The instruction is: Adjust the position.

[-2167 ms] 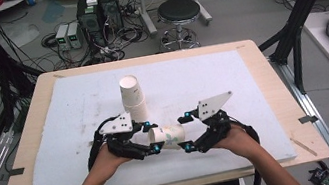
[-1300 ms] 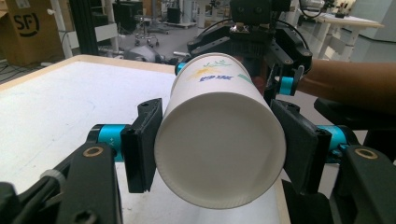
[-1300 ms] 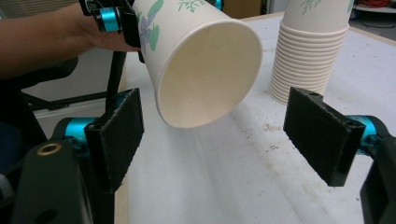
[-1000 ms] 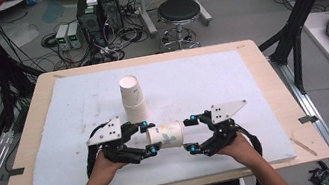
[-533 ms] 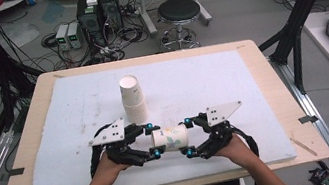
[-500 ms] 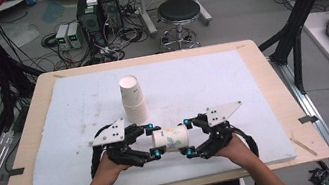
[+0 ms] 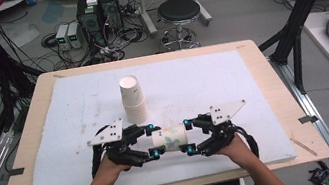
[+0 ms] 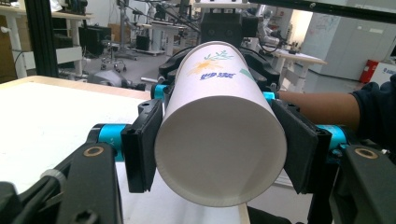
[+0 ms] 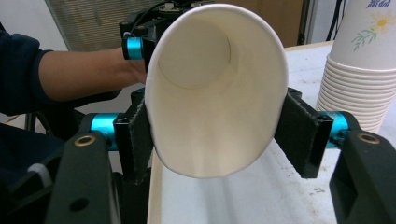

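A single paper cup (image 7: 170, 138) lies on its side, held level between the two grippers over the near part of the white mat (image 7: 232, 86) that covers the wooden table (image 7: 271, 74). The left gripper (image 7: 151, 139) is clamped on the cup's closed bottom end: in the left gripper view its black jaws press both sides of the cup (image 8: 219, 144), with the flat base facing the camera and a printed flower on the wall beyond. The right gripper (image 7: 187, 136) is clamped on the cup's open end; in the right gripper view the rim (image 9: 215, 93) is squeezed into an oval between the pads, and the inside of the cup shows down to its base. A stack of paper cups (image 7: 133, 99) stands upright on the mat, just beyond the left gripper and apart from the held cup.
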The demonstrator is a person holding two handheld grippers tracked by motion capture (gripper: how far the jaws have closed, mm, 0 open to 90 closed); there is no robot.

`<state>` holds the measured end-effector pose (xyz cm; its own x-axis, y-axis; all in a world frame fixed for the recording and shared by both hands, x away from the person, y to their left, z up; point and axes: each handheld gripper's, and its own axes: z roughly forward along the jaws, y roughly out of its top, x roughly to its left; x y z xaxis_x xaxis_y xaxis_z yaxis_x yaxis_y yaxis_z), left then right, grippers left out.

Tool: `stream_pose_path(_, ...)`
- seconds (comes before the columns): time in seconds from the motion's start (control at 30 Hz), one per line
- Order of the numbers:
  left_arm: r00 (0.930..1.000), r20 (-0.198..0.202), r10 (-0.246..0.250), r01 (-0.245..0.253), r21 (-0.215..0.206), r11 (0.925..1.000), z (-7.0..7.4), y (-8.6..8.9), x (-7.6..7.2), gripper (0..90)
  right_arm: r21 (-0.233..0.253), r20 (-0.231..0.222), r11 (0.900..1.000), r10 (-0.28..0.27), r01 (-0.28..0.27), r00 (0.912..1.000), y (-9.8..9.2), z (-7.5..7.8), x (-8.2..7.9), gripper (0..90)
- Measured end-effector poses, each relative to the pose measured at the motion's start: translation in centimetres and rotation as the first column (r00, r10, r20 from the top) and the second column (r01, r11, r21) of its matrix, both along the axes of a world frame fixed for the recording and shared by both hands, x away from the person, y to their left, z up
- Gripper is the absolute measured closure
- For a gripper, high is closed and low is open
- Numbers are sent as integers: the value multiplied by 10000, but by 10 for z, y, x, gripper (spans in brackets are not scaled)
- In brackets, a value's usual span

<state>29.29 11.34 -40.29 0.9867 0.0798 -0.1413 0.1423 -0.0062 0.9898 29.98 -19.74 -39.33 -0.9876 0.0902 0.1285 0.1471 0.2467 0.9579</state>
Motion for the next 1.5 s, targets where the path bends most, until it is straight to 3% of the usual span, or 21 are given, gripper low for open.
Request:
stream_pose_path(0.13,9999,153,73,-73,-26,10000,2,0,-2,351,72,-59,10000,45,-44,10000,0,1,0,359)
stream_pose_path(0.17,9995,182,267,-269,131,9996,4,0,-3,212,137,-333,9999,102,-98,9994,-2,2,1,362)
stream_pose_path(0.23,9978,233,617,-630,611,9961,8,0,-4,155,41,-458,9999,117,-115,9989,-4,5,3,362)
stream_pose_path(0.4,9956,334,876,-913,1318,9871,17,6,-6,155,-298,-476,9995,-73,59,9988,-8,11,6,361)
stream_pose_path(0.47,9952,407,890,-948,1739,9802,19,7,-6,155,-626,-392,9979,-195,170,9990,-9,15,7,361)
stream_pose_path(0.5,9950,426,903,-971,2012,9747,21,7,-6,155,-1231,-350,9922,-220,175,9991,-6,18,8,361)
stream_pose_path(0.53,9948,444,918,-994,2171,9711,21,7,-6,155,-1231,-350,9922,-220,175,9991,-6,18,8,361)
stream_pose_path(0.57,9942,488,957,-1048,2467,9634,23,7,-5,155,-1684,-291,9856,-178,126,9994,-3,20,9,361)
stream_pose_path(0.6,9942,488,957,-1048,2467,9634,23,7,-5,155,-1684,-291,9856,-178,126,9994,-3,20,9,361)
stream_pose_path(0.63,9938,477,1006,-1096,2572,9601,23,7,-5,155,-2046,-293,9788,-91,29,9995,1,23,10,361)
stream_pose_path(0.8,9935,665,923,-1089,3201,9411,27,5,-5,156,-2605,-248,9655,-43,-24,9997,7,29,12,360)
stream_pose_path(0.83,9931,748,905,-1106,3390,9342,28,5,-5,157,-3011,-138,9536,49,-88,9999,10,33,13,360)
stream_pose_path(0.9,9917,934,880,-1171,3772,9187,29,3,-5,158,-3210,-121,9470,83,-118,9999,12,35,13,360)
stream_pose_path(1.07,9924,1041,648,-1040,4344,8947,31,-2,-3,162,-4175,-5,9082,328,-300,9995,23,44,16,357)
stream_pose_path(1.1,9926,1046,614,-1019,4448,8898,32,-4,-3,163,-4541,66,8902,436,-359,9990,28,48,16,355)
stream_pose_path(1.13,9927,1061,577,-999,4538,8855,32,-4,-3,163,-4541,66,8902,436,-359,9990,28,48,16,355)
stream_pose_path(1.17,9931,1049,520,-948,4605,8826,33,-6,-3,164,-4792,88,8766,565,-454,9984,33,51,17,355)
stream_pose_path(1.2,9928,1090,501,-960,4709,8770,33,-7,-2,164,-4792,88,8766,565,-454,9984,33,51,17,355)
stream_pose_path(1.23,9925,1118,490,-971,4800,8719,34,-8,-2,166,-4926,134,8690,608,-463,9981,35,53,17,354)
stream_pose_path(1.47,9939,1032,401,-882,5192,8501,33,-12,0,176,-5784,387,8143,872,-488,9954,50,63,19,350)
stream_pose_path(1.5,9943,983,411,-869,5244,8470,32,-13,1,179,-6024,478,7966,988,-502,9940,55,66,20,350)
